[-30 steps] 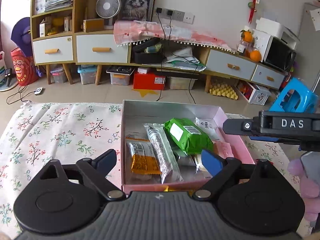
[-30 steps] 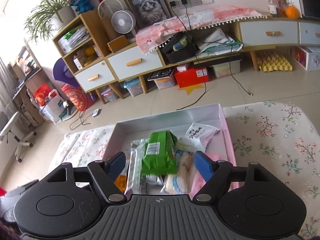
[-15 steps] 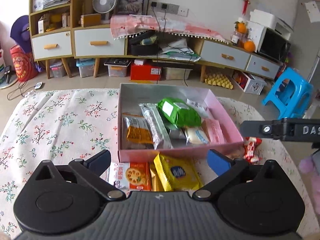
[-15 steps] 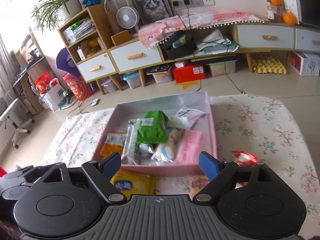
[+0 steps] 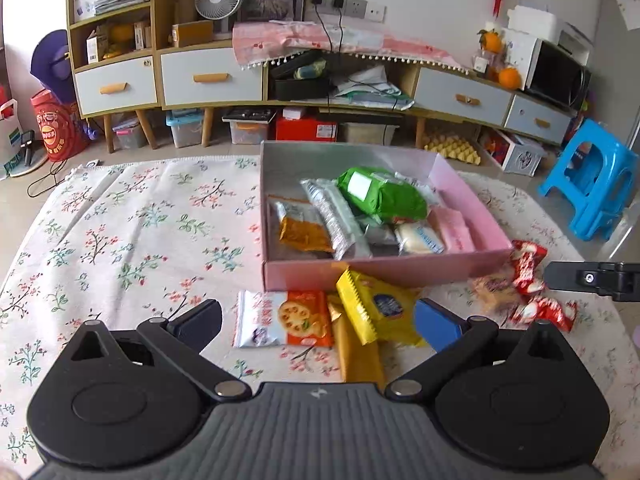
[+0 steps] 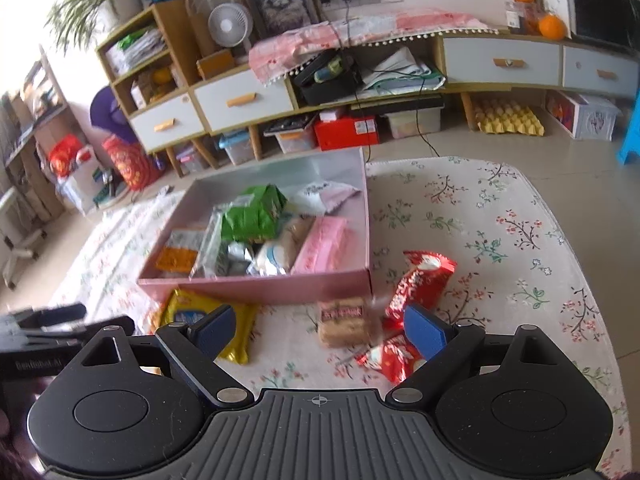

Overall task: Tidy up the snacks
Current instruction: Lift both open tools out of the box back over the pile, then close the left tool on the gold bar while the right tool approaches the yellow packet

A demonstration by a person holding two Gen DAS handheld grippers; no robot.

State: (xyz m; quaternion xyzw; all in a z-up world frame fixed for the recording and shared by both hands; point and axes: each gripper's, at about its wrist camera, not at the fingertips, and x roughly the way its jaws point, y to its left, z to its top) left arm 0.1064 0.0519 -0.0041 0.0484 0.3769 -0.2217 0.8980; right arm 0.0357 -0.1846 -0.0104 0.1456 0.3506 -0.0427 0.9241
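A pink box (image 5: 384, 270) (image 6: 260, 286) on the flowered tablecloth holds several snacks, with a green pack (image 5: 380, 194) (image 6: 254, 214) on top. Loose snacks lie in front of it: an orange cracker pack (image 5: 286, 318), a yellow pack (image 5: 380, 308) (image 6: 208, 316), a brown biscuit pack (image 5: 490, 286) (image 6: 344, 320) and red wrappers (image 5: 528, 268) (image 6: 420, 280). My left gripper (image 5: 316, 324) is open and empty above the cracker and yellow packs. My right gripper (image 6: 320, 328) is open and empty above the brown biscuit pack.
The flowered tablecloth (image 5: 132, 224) covers the table to its edges. Behind it stand a long low cabinet (image 5: 216, 76) with drawers, storage boxes on the floor and a blue stool (image 5: 592, 188). The right gripper's body (image 5: 596, 276) shows at the right edge of the left wrist view.
Both grippers have pulled back from over the box toward the near side of the table. The loose snacks in front of the box have come into view.
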